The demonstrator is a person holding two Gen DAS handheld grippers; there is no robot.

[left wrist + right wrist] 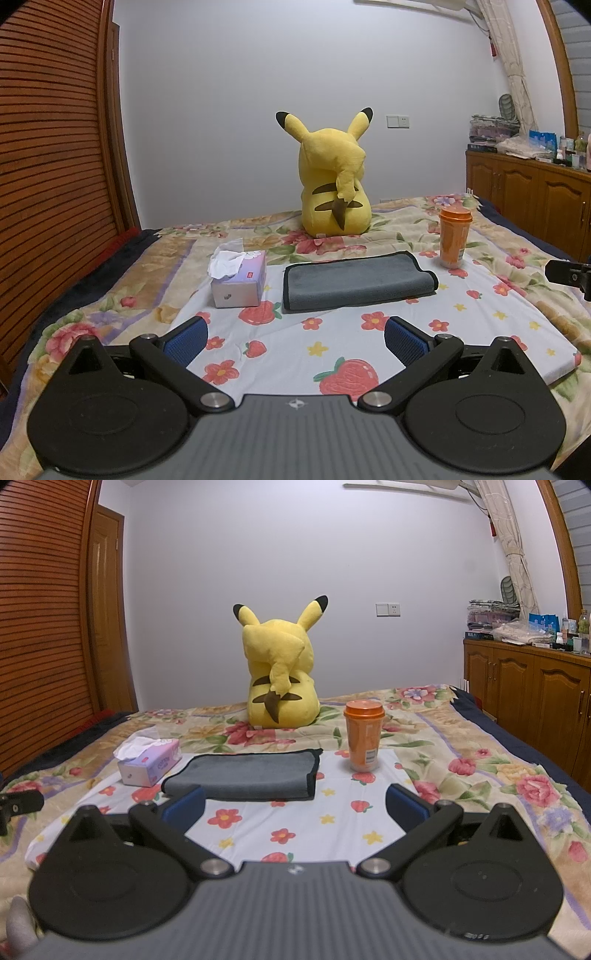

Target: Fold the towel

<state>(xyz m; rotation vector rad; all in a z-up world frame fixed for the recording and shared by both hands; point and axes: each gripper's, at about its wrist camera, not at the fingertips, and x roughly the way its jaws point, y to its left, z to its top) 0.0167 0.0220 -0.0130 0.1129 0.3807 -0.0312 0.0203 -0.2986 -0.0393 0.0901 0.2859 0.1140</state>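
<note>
Pale lilac walls close off the room behind a bed covered by a floral quilt, with a white strawberry-and-flower printed sheet laid over its near part; along the left edge of both views runs a slatted wooden door. Left of centre in the left wrist view stands a tissue box in lilac and white, one tissue pulled up from its slot; its side carries small print and a red mark too fine to read, and the script on its pink top in the right wrist view cannot be made out either. Just right of the box, not touching it, lies the towel — grey with black edging, already folded into a flat rectangle on the white sheet at the middle of the frame. Beyond it, upper centre, a yellow plush toy sits with its back to the cameras. Right of the towel stands an orange lidded cup, upright, its white label showing a barcode-like patch but no legible words. At the far right a wooden cabinet carries stacked clutter.

Low in the left wrist view the left gripper is spread wide, blue pads empty, above the sheet short of the towel; the right gripper is likewise wide apart and holds nothing.
</note>
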